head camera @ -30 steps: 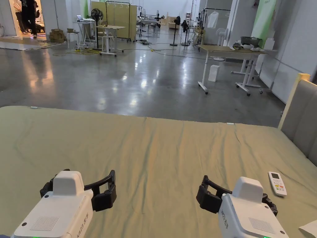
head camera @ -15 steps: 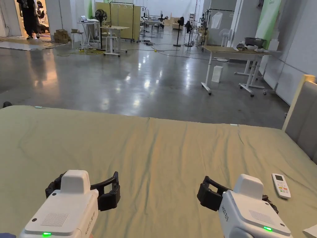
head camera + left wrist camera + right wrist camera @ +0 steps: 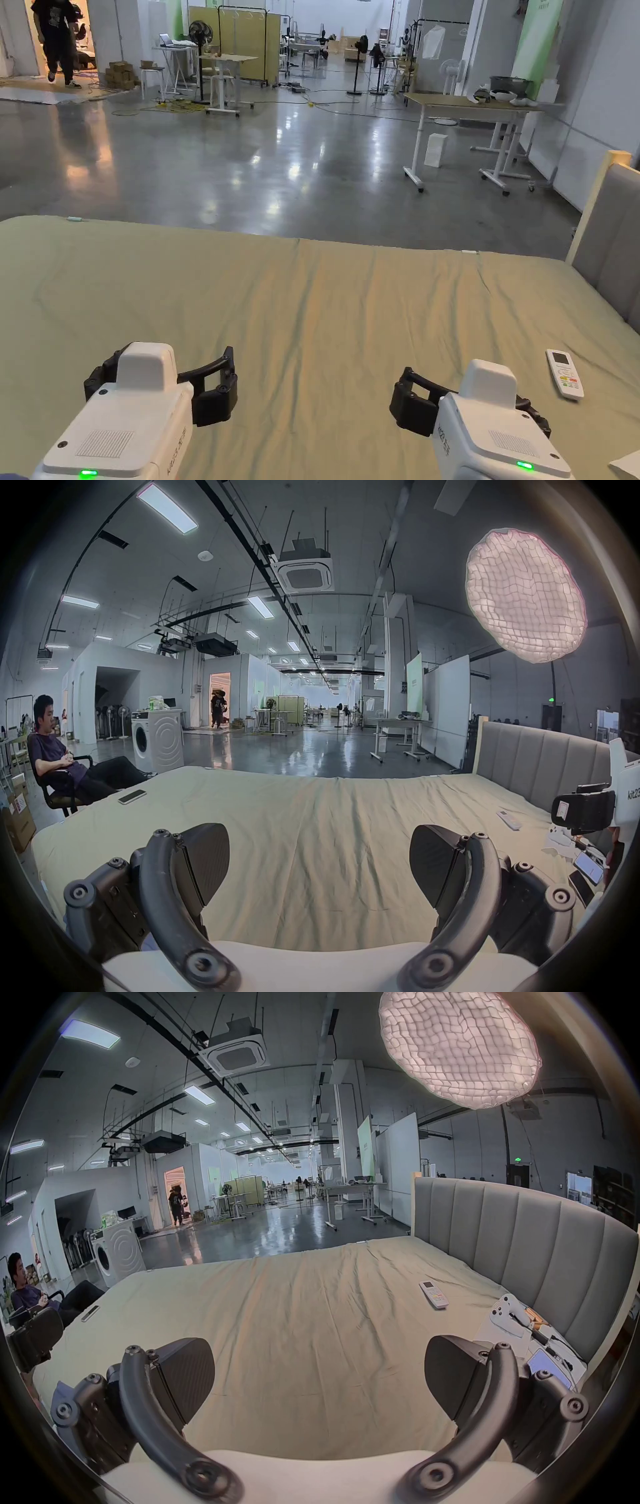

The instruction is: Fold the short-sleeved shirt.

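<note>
Holding both tools low over the bed [image 3: 325, 312], we have the left gripper [image 3: 318, 864] spread wide, its jaws well apart with nothing between them but the wrinkled olive-green sheet [image 3: 311, 826] below. The right gripper [image 3: 318, 1376] stands just as wide, jaws apart and gripping nothing. In the head view the left gripper [image 3: 212, 390] and the right gripper [image 3: 415, 400] hover side by side above the near part of the bed, well apart from each other.

We cannot make out a short-sleeved shirt on the sheet ahead of either gripper.

To the right of the right gripper, a white remote control [image 3: 564, 373] lies flat on the sheet, near the grey padded headboard [image 3: 519, 1241]. Farther right of that gripper, close to the headboard, a white game controller [image 3: 509, 1312] rests among small devices. Ahead and far to the left of the left gripper, a phone [image 3: 132, 796] lies near the bed's edge, and beyond it a person [image 3: 59, 760] sits in a chair beside a white washing machine [image 3: 157, 741]. Past the far edge of the bed we see a glossy floor [image 3: 250, 156] and a rolling counter [image 3: 469, 106].
</note>
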`<state>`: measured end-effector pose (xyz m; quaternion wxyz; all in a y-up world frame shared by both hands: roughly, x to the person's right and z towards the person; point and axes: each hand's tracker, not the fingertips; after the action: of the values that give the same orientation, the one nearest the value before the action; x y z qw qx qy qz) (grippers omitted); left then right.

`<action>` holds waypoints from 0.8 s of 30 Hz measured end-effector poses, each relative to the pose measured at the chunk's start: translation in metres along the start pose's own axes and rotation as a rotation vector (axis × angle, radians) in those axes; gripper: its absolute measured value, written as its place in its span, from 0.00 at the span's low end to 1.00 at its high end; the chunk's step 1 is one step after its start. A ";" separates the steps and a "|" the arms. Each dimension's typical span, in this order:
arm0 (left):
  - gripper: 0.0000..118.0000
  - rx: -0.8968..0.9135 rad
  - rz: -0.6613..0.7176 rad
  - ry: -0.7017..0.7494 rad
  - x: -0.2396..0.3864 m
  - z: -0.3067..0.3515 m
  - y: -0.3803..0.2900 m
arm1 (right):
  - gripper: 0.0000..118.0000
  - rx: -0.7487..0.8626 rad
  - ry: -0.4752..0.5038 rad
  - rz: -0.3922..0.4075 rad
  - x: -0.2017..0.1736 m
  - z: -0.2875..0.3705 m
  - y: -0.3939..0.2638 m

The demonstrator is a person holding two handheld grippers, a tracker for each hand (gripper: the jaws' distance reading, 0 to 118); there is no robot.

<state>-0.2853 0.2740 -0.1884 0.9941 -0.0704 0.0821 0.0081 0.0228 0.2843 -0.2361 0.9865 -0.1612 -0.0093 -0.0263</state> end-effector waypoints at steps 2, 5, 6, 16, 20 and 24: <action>0.89 -0.001 -0.002 -0.002 -0.001 0.000 0.000 | 1.00 -0.001 0.009 -0.001 0.000 0.000 0.000; 0.89 -0.002 -0.002 -0.009 0.001 0.002 0.000 | 1.00 -0.002 0.019 0.001 0.000 0.001 0.002; 0.89 -0.003 -0.003 -0.010 0.001 0.002 0.000 | 1.00 -0.002 0.021 0.000 0.000 0.001 0.002; 0.89 -0.006 -0.009 -0.018 0.000 0.000 0.000 | 1.00 -0.011 0.010 -0.024 0.003 -0.006 0.005; 0.89 0.027 -0.017 -0.019 0.000 0.000 0.001 | 1.00 -0.004 -0.008 -0.017 0.004 -0.008 0.004; 0.89 0.054 -0.011 -0.022 0.000 -0.001 0.001 | 1.00 0.026 0.044 -0.020 0.007 -0.008 0.002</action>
<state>-0.2857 0.2751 -0.1898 0.9965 -0.0439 0.0711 0.0010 0.0300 0.2832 -0.2441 0.9882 -0.1475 0.0103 -0.0395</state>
